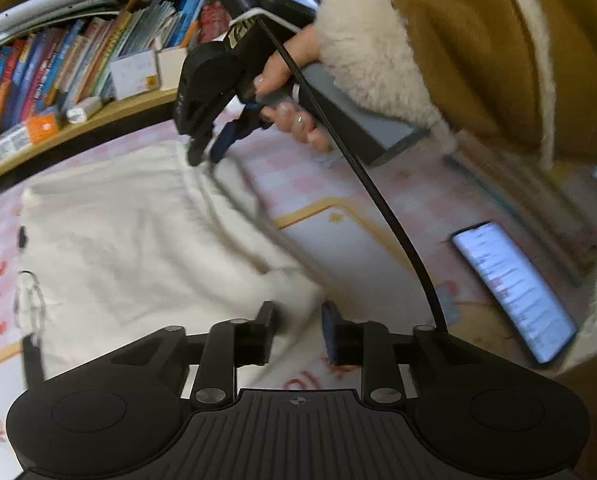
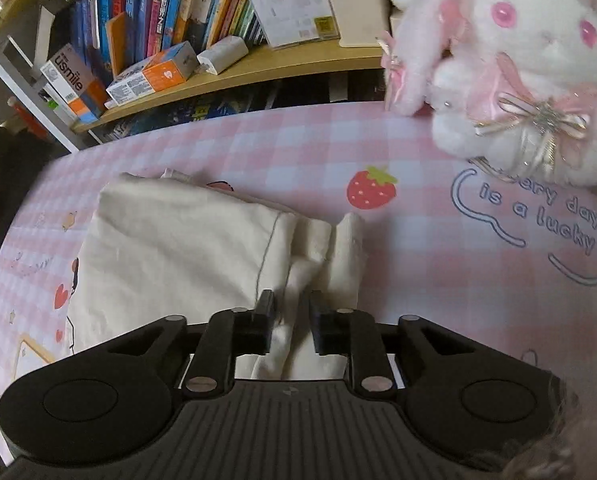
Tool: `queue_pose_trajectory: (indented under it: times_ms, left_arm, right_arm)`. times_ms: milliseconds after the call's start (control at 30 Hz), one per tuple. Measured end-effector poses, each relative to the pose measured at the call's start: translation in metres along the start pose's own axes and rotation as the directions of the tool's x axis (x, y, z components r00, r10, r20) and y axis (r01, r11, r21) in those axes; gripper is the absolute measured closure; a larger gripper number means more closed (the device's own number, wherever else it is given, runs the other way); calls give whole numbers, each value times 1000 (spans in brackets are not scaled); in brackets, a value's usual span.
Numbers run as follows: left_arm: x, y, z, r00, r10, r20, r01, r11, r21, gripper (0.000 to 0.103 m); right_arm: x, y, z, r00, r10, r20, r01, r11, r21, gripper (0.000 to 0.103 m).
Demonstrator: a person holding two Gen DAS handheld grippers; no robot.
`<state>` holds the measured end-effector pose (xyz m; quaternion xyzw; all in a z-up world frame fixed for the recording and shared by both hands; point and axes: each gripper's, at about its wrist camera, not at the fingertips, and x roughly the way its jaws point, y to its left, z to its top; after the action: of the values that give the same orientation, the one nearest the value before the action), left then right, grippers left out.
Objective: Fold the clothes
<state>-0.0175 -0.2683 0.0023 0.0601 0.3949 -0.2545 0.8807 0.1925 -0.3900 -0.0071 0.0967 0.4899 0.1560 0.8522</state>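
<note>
Pink checked tablecloth (image 2: 298,148) supports cream garment (image 2: 170,248); left gripper (image 1: 298,320) and right gripper (image 2: 292,312), jaws slightly parted, straddle its edge, apparently releasing a fold.

Both wrist cameras look steeply down, close over the pink tablecloth (image 2: 418,280), sharing the cream garment (image 1: 138,240) and far bookshelf (image 2: 258,72).

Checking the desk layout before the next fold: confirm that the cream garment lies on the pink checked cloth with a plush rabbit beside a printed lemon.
Not a lemon. The right wrist view shows a printed strawberry beside the plush rabbit. The cream garment does lie on the pink checked cloth.
</note>
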Motion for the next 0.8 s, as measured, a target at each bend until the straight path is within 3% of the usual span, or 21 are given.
queue_pose_trajectory:
  times_ms: [100, 200, 300, 367, 467, 533, 600, 667, 700, 733, 767, 800]
  left_arm:
    - [-15, 2, -2, 988, -143, 52, 145, 988, -43, 65]
    - [-34, 7, -6, 975, -194, 103, 201, 978, -54, 55]
    - [-59, 30, -17, 973, -144, 179, 170, 976, -139, 50]
    - [-72, 53, -29, 977, -58, 204, 106, 967, -232, 50]
    - [-83, 86, -49, 978, 83, 189, -12, 937, -349, 50]
    - [-85, 102, -58, 974, 160, 159, -85, 915, -395, 50]
    - [-81, 109, -59, 973, 181, 140, -112, 910, -399, 50]
    - [-72, 113, -58, 976, 181, 118, -122, 914, -387, 50]
    - [-68, 114, -58, 978, 180, 106, -127, 916, -380, 50]
    - [-64, 116, -57, 979, 180, 95, -132, 918, -374, 50]
    - [-60, 117, -58, 981, 176, 77, -137, 920, -366, 50]
    - [-57, 118, -60, 983, 174, 56, -142, 922, -361, 50]
  right_arm:
    - [-19, 9, -6, 998, -46, 44, 48, 998, -50, 68]
    - [-49, 27, -16, 992, -53, 115, 68, 990, -126, 59]
    - [-84, 41, -35, 988, 6, 156, 19, 988, -154, 58]
    - [-106, 52, -57, 982, 32, 187, 4, 982, -190, 58]
    - [-123, 66, -97, 982, 63, 179, -20, 972, -234, 58]
    - [-124, 73, -127, 986, 41, 159, 3, 965, -263, 58]
    - [-117, 79, -154, 990, 6, 140, 34, 959, -283, 58]
    - [-109, 80, -166, 992, -14, 122, 46, 963, -264, 61]
    - [-105, 80, -171, 993, -22, 113, 50, 966, -252, 71]
    - [-102, 80, -175, 994, -31, 104, 55, 969, -240, 91]
    - [-98, 80, -180, 995, -39, 95, 60, 972, -229, 97]
    - [-94, 80, -185, 995, -48, 86, 65, 974, -217, 97]
